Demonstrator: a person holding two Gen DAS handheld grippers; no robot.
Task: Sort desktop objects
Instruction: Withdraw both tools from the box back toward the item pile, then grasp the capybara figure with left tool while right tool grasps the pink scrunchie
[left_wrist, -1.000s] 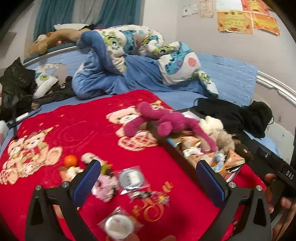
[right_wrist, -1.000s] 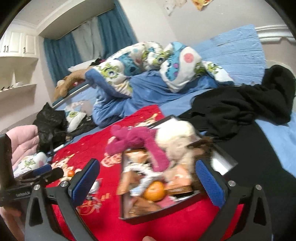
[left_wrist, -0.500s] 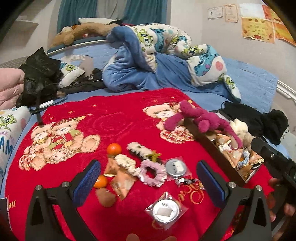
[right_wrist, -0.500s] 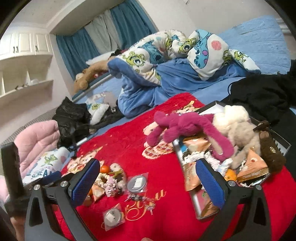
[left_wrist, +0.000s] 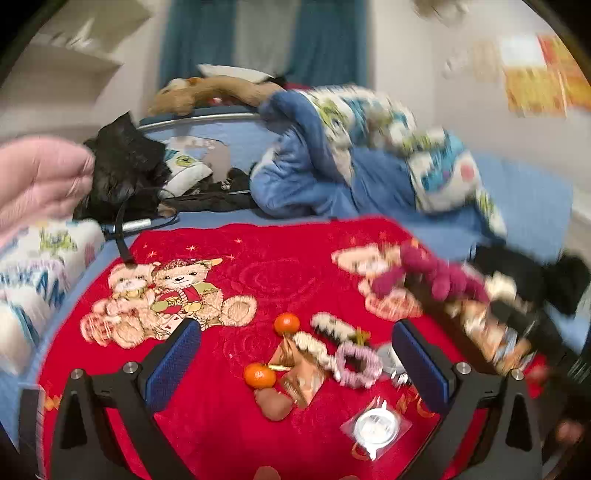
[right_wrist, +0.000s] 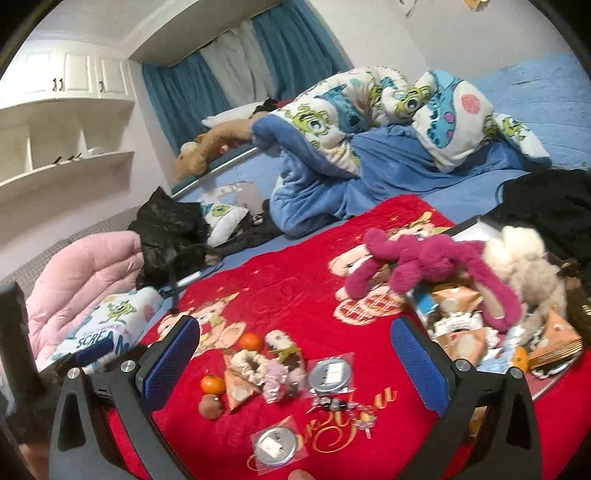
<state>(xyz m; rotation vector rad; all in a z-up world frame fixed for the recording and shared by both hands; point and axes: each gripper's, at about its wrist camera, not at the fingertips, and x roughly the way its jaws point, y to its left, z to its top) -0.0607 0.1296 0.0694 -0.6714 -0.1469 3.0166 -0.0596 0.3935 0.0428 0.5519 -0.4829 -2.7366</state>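
Plush red blanket (right_wrist: 280, 280), glossy badge wrappers (right_wrist: 275, 448)

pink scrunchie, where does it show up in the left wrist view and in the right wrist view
Left wrist view: the pink scrunchie lies right of centre on the red blanket, just left of the tool's right finger.
Right wrist view: it sits low, left of centre, among the loose pile.
Shared landmark: the far orange, up and left of it.

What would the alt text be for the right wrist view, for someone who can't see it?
The open right gripper hovers over a red blanket strewn with two tangerines, scrunchies and bagged round badges. On the right, a tray overflows with snacks, a magenta plush and a cream plush. Rumpled bedding lies behind.
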